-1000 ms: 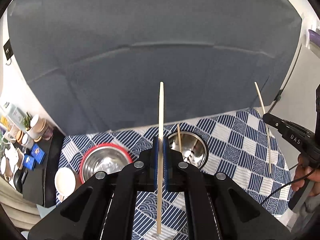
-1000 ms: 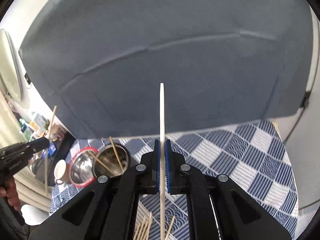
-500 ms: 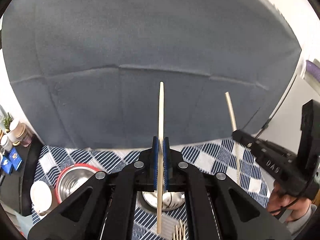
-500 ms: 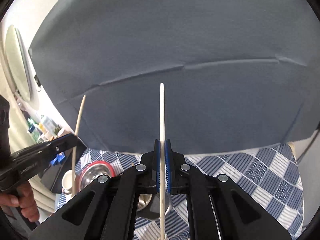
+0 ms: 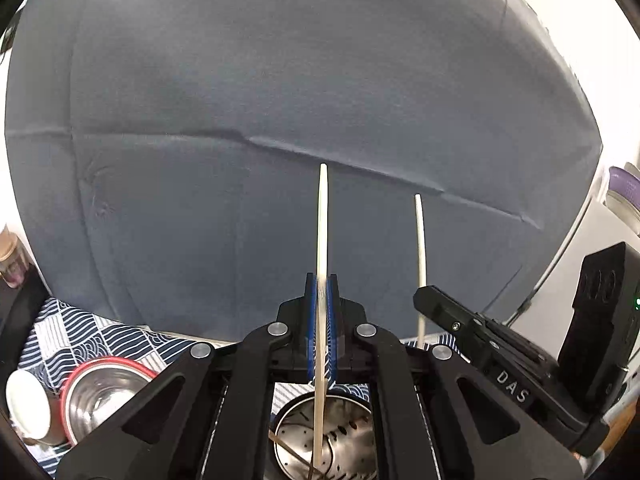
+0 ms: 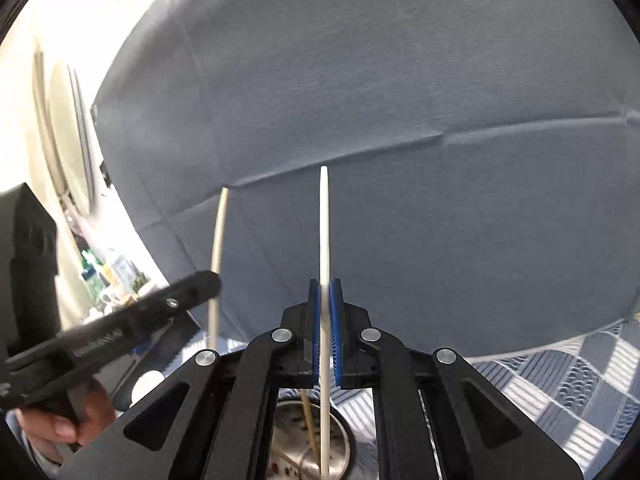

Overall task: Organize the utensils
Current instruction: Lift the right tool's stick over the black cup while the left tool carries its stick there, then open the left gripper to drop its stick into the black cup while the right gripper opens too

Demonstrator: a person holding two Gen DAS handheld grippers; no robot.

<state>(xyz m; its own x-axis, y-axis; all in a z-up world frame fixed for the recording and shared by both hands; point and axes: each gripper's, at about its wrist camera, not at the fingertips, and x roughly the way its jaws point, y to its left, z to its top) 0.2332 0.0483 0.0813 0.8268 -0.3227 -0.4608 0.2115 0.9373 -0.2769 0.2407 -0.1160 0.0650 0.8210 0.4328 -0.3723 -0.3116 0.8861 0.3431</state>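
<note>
A grey-blue cloth backdrop (image 5: 280, 120) rises behind a worktop (image 6: 580, 380) under a blue-and-white patterned cloth. The left tongs (image 5: 321, 300) are clamped on a pale chopstick (image 5: 322, 220) standing upright, its lower end hanging over a perforated steel holder (image 5: 344, 440). The right tongs (image 6: 325, 304) likewise pinch a second chopstick (image 6: 324, 220) upright above the same holder (image 6: 296, 448), where other sticks already lean. Left of the holder sit a red-rimmed steel bowl (image 5: 100, 396) and a white cup (image 5: 26, 408).
</note>
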